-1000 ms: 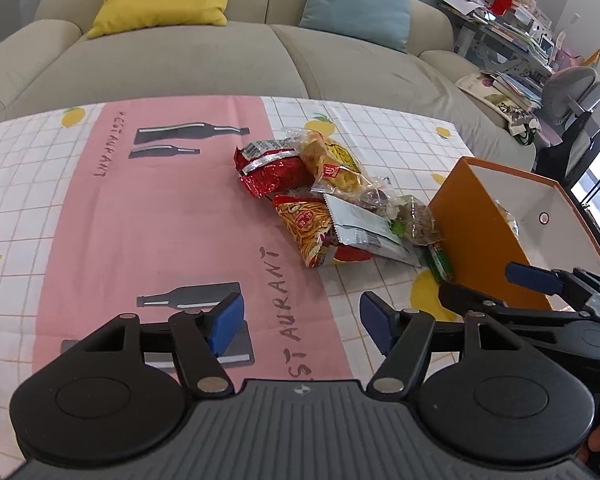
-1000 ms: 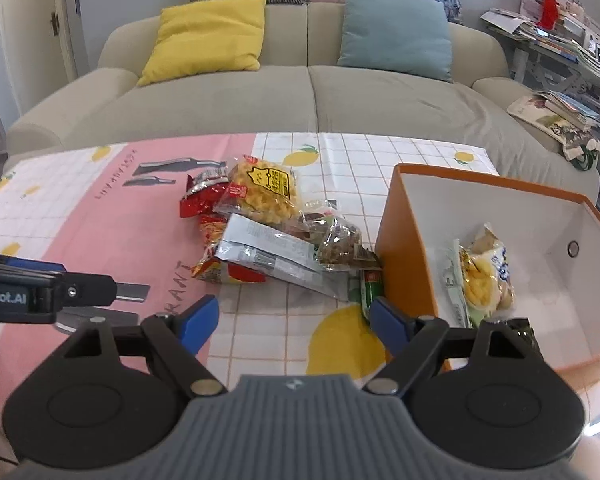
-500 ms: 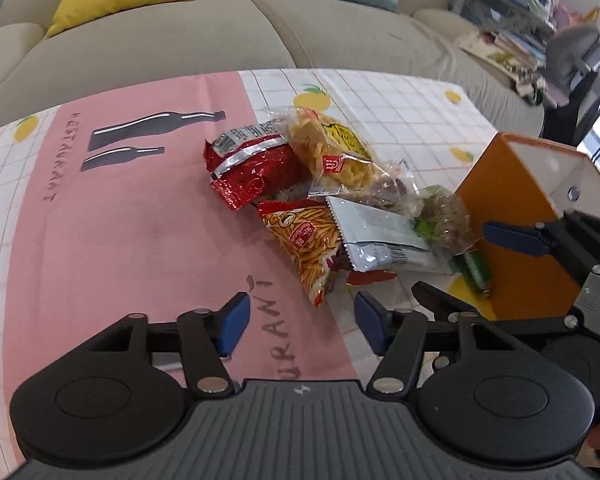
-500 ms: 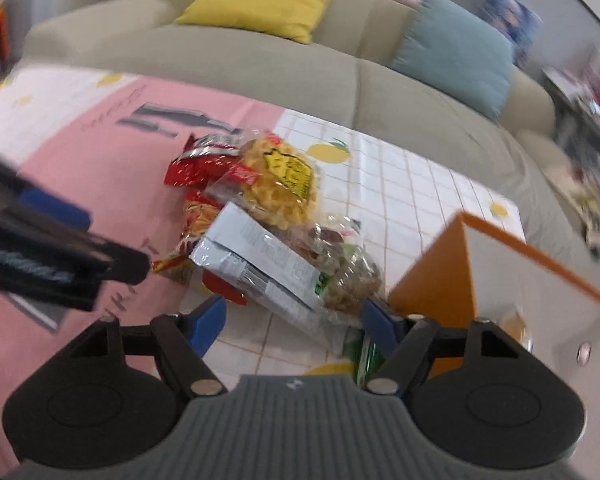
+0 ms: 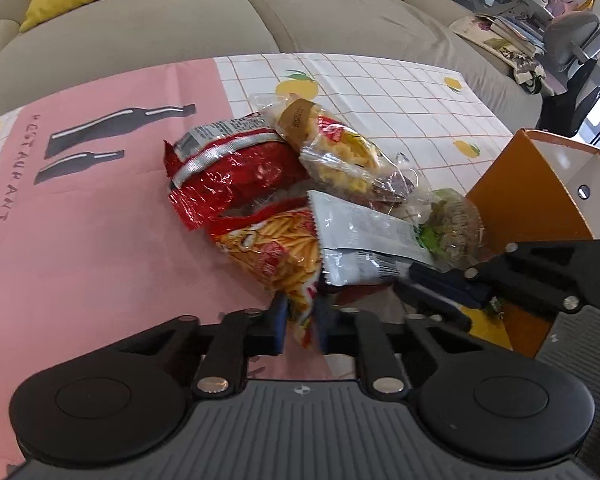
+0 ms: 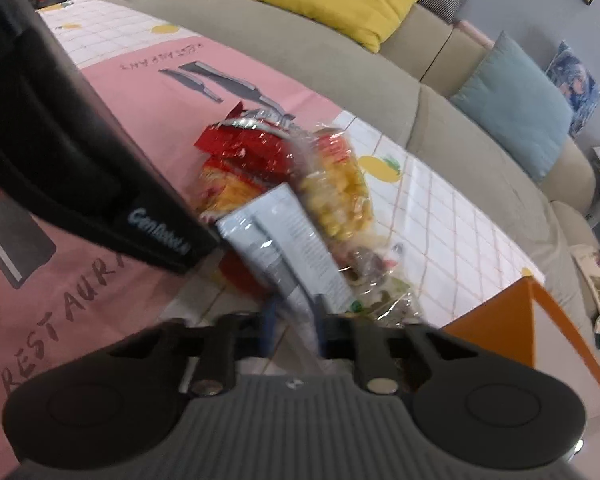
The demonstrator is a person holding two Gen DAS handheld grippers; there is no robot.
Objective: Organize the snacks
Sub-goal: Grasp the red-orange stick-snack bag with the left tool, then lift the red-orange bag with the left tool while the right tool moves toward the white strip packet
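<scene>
Both grippers clamp packets in the snack pile beside the orange box (image 5: 528,200).

The left gripper (image 5: 300,326) pinches the fries packet (image 5: 280,252) at its near tip; the right gripper (image 6: 294,322) grips the silver packet (image 6: 284,240). A red foil bag (image 5: 236,176) lies farther from the box.

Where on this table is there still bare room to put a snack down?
The pink cloth strip left of the red bag lies bare, as does the checked cloth behind the pile. Between the silver packet and the orange box, packets crowd together.
</scene>
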